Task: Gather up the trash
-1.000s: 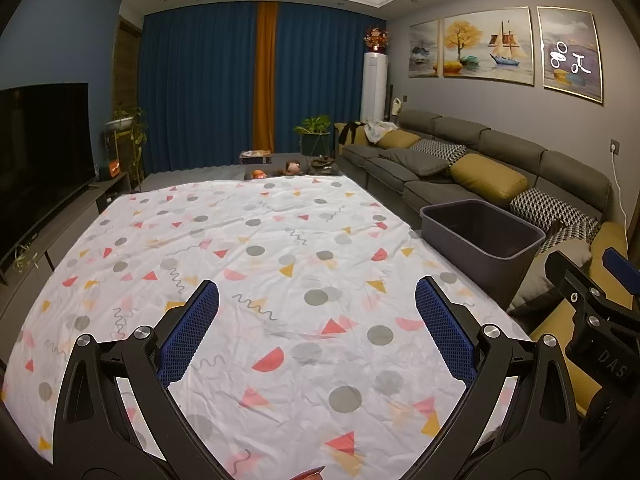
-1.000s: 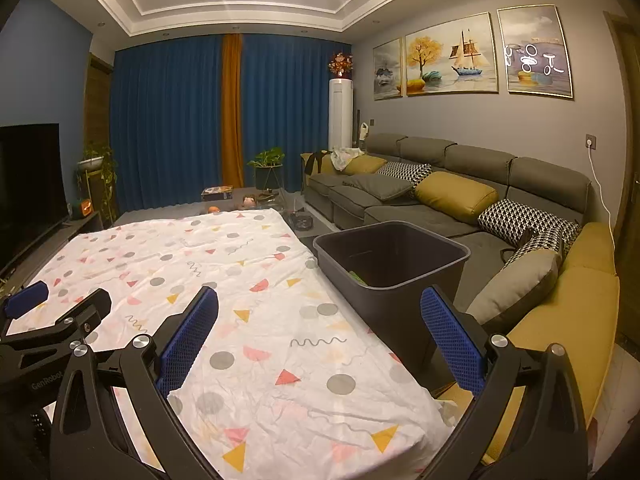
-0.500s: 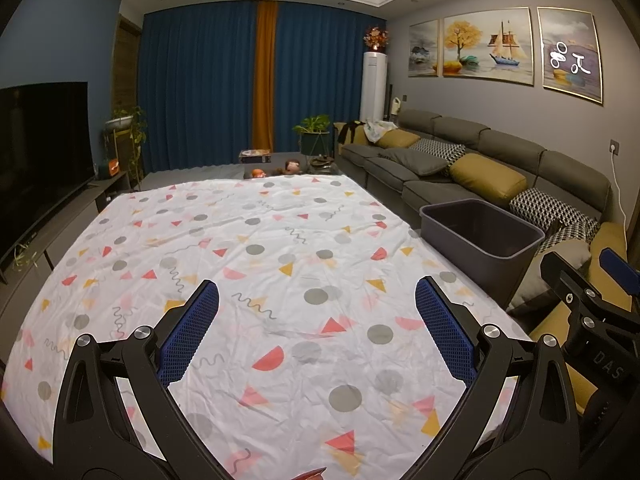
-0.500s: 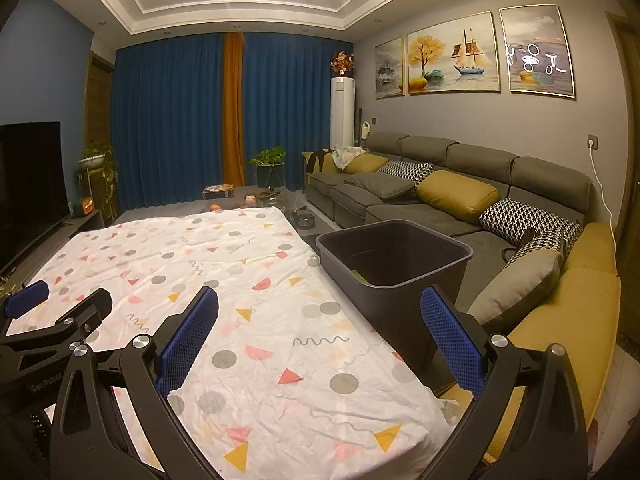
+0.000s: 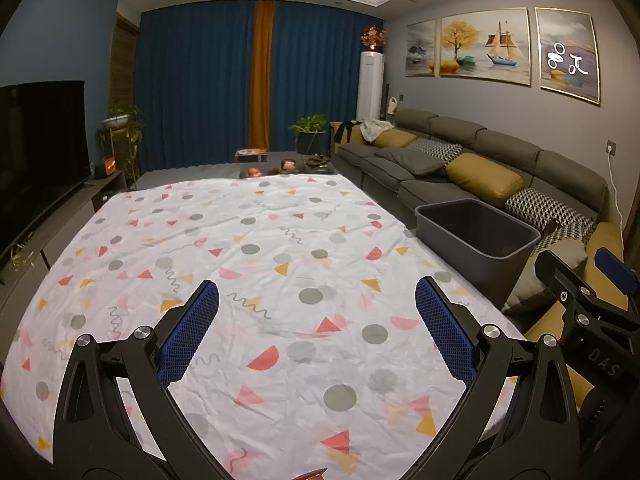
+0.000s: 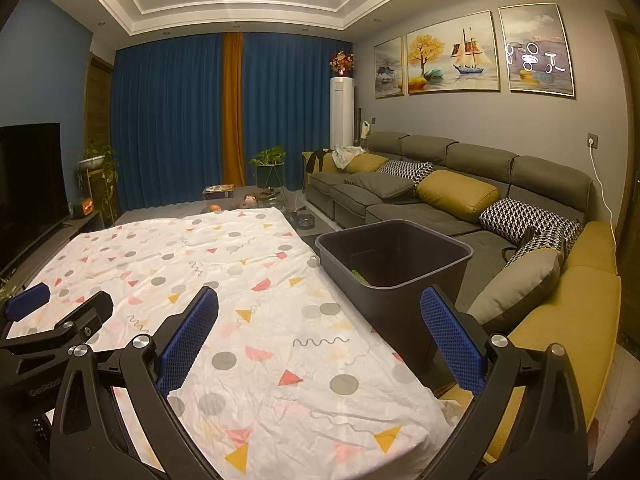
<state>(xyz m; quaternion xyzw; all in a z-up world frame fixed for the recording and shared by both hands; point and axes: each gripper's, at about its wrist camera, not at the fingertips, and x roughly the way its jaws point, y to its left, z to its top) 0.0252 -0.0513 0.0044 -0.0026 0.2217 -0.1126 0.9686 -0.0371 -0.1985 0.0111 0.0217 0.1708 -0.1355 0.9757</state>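
A dark grey bin (image 6: 394,258) stands on the floor at the right edge of the table; a bit of green trash (image 6: 360,276) lies at its bottom. In the left wrist view the same bin (image 5: 478,236) is at right, its inside dark. My left gripper (image 5: 318,304) is open above the table's near end, nothing between its blue pads. My right gripper (image 6: 320,312) is open too, hovering over the table's right corner just short of the bin. No loose trash shows on the patterned tablecloth (image 5: 260,248).
A grey sofa (image 6: 460,184) with yellow and patterned cushions runs along the right wall behind the bin. A TV (image 5: 40,144) on a low cabinet lines the left. A low table with small items (image 5: 280,164) sits beyond the cloth's far edge.
The right wrist view has tilted slightly upward, so the bin sits a little lower in frame. The left gripper holds still. Both stay open.
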